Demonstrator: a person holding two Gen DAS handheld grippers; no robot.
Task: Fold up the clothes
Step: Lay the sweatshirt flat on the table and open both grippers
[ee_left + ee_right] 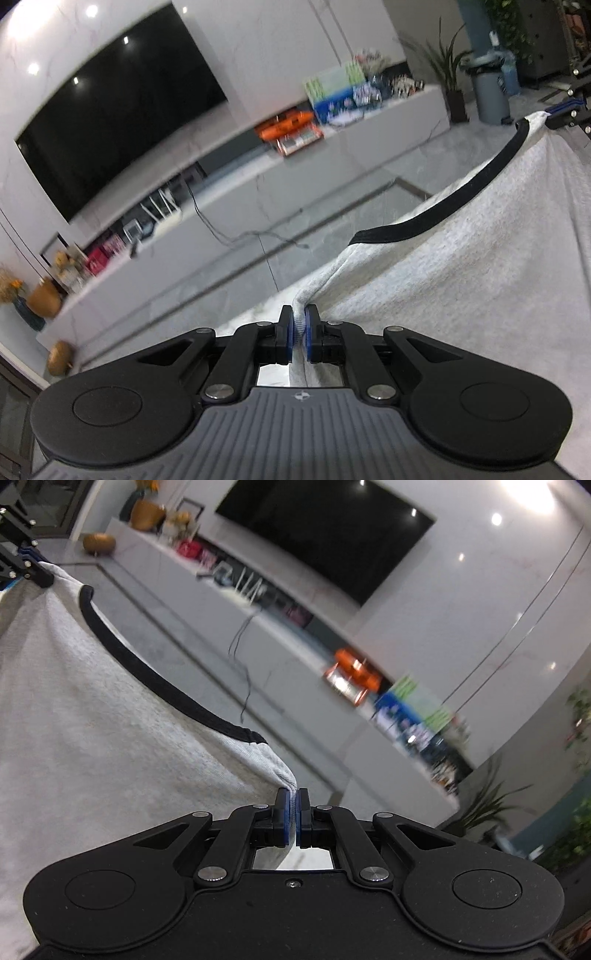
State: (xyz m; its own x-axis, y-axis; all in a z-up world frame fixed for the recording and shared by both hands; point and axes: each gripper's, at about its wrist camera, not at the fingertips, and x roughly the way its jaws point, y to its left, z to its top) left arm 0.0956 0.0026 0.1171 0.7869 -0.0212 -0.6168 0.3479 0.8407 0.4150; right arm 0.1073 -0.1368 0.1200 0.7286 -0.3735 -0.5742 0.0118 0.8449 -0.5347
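- Shirt hangs stretched between my two claws, its black collar sagging in the middle.
- Left claw pinches one shoulder; right claw pinches the other.
- I keep both grips tight and level, lowering evenly so the cloth lands flat.

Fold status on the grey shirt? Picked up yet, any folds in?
Done: the shirt is picked up, with the left claw and the right claw each shut on a shoulder either side of the black collar.
In hand: it hangs spread between them, off any surface, in front of the TV.
Left: no fold shows yet; laying it flat and all folding remain.
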